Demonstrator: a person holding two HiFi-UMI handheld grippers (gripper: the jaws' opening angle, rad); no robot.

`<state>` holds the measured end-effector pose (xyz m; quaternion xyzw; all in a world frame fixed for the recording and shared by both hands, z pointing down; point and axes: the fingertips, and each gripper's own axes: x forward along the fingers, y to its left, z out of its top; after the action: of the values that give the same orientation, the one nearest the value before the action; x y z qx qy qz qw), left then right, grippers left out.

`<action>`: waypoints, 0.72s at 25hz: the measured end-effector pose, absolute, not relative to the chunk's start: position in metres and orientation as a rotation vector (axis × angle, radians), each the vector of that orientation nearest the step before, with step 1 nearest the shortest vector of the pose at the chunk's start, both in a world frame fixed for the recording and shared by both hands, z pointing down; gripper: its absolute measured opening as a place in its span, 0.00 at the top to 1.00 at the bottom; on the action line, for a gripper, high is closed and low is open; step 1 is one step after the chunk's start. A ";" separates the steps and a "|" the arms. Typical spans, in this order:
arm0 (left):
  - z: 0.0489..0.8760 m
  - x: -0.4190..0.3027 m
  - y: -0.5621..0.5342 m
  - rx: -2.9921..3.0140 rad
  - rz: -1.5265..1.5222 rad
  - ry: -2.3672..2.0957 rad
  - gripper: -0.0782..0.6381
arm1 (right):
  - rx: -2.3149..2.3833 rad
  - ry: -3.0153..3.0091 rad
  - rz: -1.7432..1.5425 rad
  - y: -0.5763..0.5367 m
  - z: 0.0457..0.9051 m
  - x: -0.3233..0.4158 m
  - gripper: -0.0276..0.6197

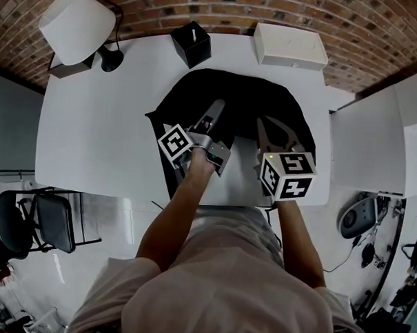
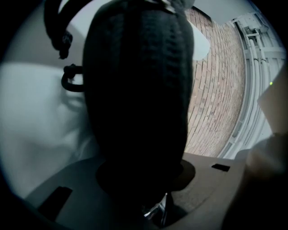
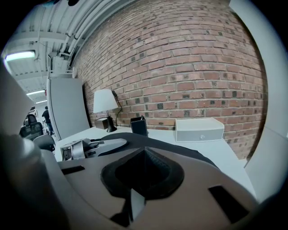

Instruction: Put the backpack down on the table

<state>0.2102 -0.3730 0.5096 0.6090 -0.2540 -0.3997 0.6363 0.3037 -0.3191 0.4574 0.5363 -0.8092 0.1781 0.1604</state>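
Note:
A black backpack (image 1: 232, 94) spreads over the middle of the white table (image 1: 100, 123), its near part toward the front edge. My left gripper (image 1: 212, 118) reaches onto it from the near side. In the left gripper view a thick padded black strap (image 2: 135, 90) stands between the jaws and fills the picture, with the left gripper (image 2: 144, 179) shut on it. My right gripper (image 1: 272, 134) sits on the backpack's right part. In the right gripper view, black backpack fabric (image 3: 148, 168) is pinched in the right gripper (image 3: 144, 179). The left gripper (image 3: 85, 147) shows there beside it.
At the table's back stand a white lamp (image 1: 77, 25), a small black box (image 1: 192, 43) and a white box (image 1: 290, 45) against the brick wall. A white cabinet (image 1: 368, 142) adjoins the table's right side. A black chair (image 1: 40, 220) stands on the floor at left.

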 end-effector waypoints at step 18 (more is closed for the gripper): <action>0.537 0.203 -0.362 1.379 -0.846 -0.654 0.69 | 1.446 -2.331 0.538 -0.318 0.476 0.272 0.95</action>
<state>0.2025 -0.3618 0.5369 0.6054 -0.2872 -0.3712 0.6429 0.2720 -0.3181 0.4764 0.5095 -0.8215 0.1895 0.1723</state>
